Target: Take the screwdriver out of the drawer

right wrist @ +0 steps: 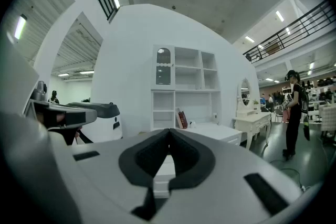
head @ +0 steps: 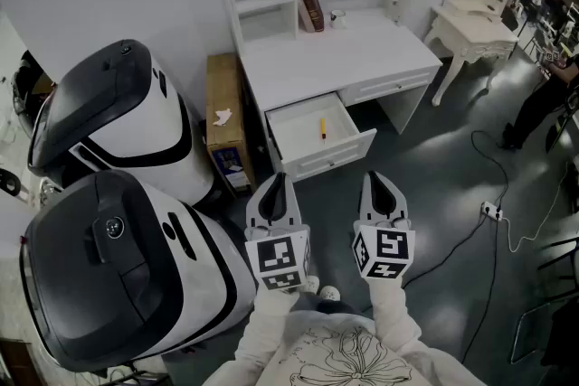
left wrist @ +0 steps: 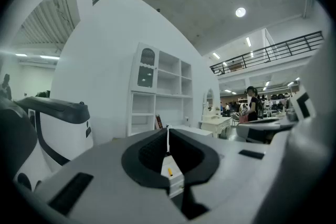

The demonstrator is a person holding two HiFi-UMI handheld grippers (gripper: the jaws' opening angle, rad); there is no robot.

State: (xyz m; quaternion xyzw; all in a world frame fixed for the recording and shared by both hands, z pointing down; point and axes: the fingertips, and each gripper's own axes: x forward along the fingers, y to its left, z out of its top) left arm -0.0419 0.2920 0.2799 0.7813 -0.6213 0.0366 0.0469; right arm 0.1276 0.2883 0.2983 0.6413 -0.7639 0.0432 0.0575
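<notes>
A yellow-handled screwdriver (head: 321,127) lies in the open drawer (head: 347,153) of a white desk (head: 335,59). Both grippers hover level in front of the drawer, short of it and touching nothing. My left gripper (head: 279,180) is shut with nothing in it. My right gripper (head: 374,180) is also shut and empty. In the left gripper view the screwdriver (left wrist: 169,171) and the drawer (left wrist: 177,182) show below the closed tips of the left gripper (left wrist: 168,134). In the right gripper view the right gripper (right wrist: 169,135) points at the drawer (right wrist: 164,169); the screwdriver is hidden there.
Two large white-and-black machines (head: 118,117) (head: 109,267) stand at the left, close to my left arm. A brown box (head: 226,117) leans beside the desk. A book (head: 311,9) stands on the desk. A white vanity table (head: 470,18), floor cables (head: 493,212) and a person (head: 543,99) are at the right.
</notes>
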